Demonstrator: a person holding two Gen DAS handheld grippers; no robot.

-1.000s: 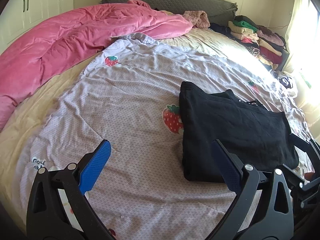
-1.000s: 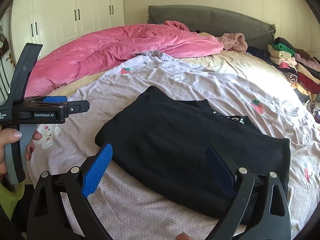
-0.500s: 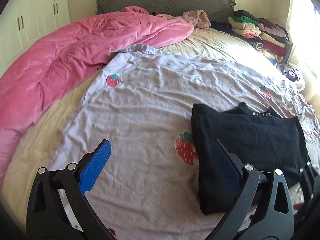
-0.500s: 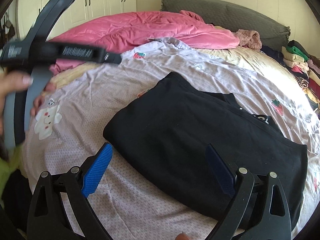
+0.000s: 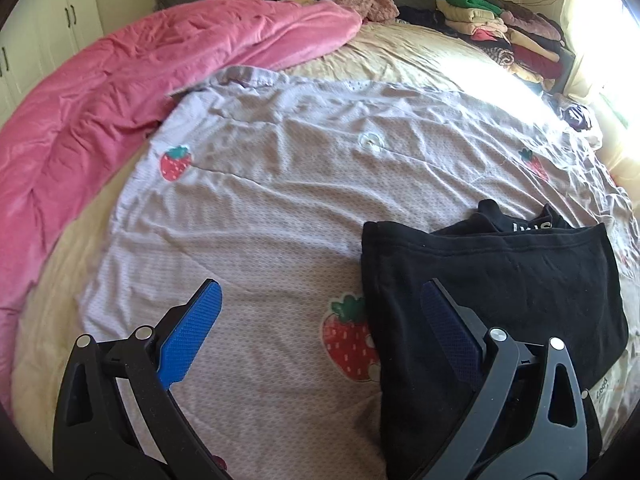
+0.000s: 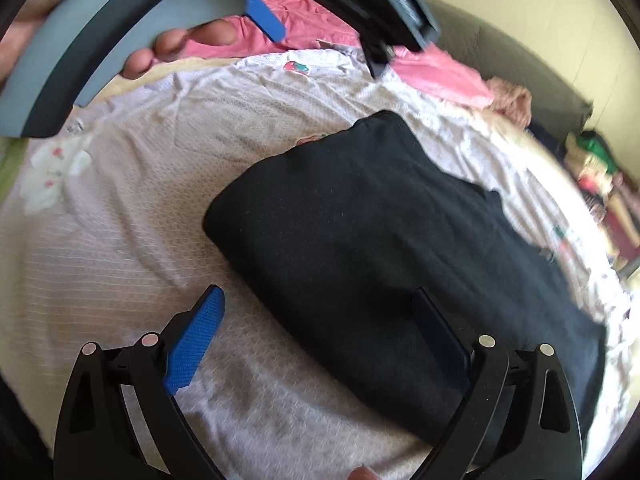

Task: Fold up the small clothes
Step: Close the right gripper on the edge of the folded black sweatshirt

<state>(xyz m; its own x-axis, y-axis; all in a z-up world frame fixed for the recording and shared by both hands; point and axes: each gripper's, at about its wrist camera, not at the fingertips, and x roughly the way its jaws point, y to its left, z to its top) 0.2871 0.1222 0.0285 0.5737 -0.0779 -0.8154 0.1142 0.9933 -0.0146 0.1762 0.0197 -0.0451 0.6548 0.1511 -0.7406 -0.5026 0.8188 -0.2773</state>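
- While the folded black cotton garment [image 5: 492,292] lies near-right on the lilac strawberry-print sheet [image 5: 280,208], both tools are spread apart, empty.
- The left gripper [image 5: 320,336] (right finger over cloth) could snag one layer only.
- The right gripper [image 6: 320,340] might drag the fold open.

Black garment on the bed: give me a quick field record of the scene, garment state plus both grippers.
garment: black garment, folded into a rough rectangle, lying flat on the sheet
surface: lilac strawberry-print sheet spread over the bed
left gripper: open, holding nothing, one finger over the garment's left edge
right gripper: open, holding nothing, over the garment's near edge
contact: neither gripper shows a grasp on the cloth
nearby: pink duvet at left; stack of folded clothes at far right
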